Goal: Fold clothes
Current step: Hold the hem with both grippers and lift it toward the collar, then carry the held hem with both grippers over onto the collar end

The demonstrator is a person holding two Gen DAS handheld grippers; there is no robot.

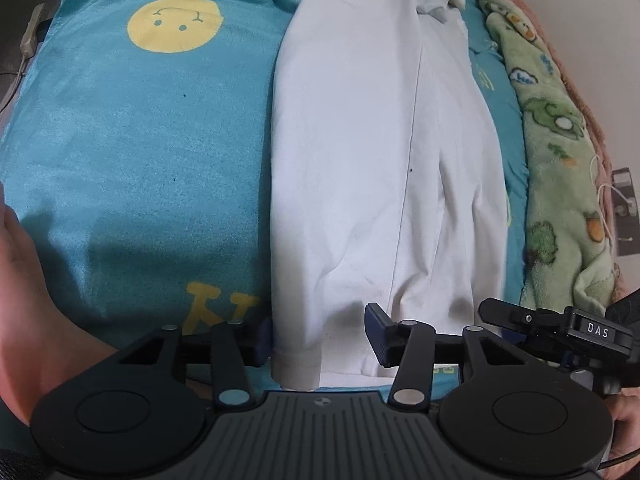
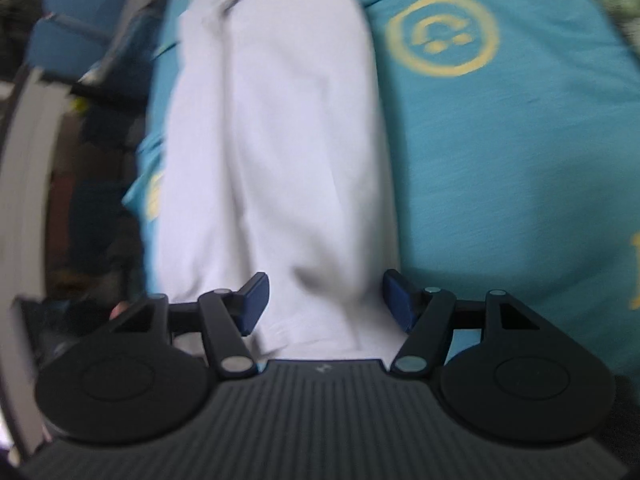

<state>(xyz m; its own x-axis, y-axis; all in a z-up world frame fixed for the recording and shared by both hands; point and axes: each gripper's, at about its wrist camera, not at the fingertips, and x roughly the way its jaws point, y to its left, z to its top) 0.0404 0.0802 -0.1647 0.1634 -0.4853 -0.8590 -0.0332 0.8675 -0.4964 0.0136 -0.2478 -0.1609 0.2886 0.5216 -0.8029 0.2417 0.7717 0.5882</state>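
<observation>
A white garment lies folded lengthwise into a long strip on a teal bedsheet printed with yellow smiley faces. My left gripper is open at the garment's near hem, one finger on each side of a cuffed edge, and the left finger is partly hidden by the cloth. The right gripper's body shows at the right edge of that view. In the blurred right wrist view the same white garment runs away from me. My right gripper is open and straddles its near end.
A green cartoon-print blanket lies bunched along the right side of the bed. A hand rests at the left. A grey device with a cable sits beyond the bed's left edge. Blue furniture stands past the bed edge.
</observation>
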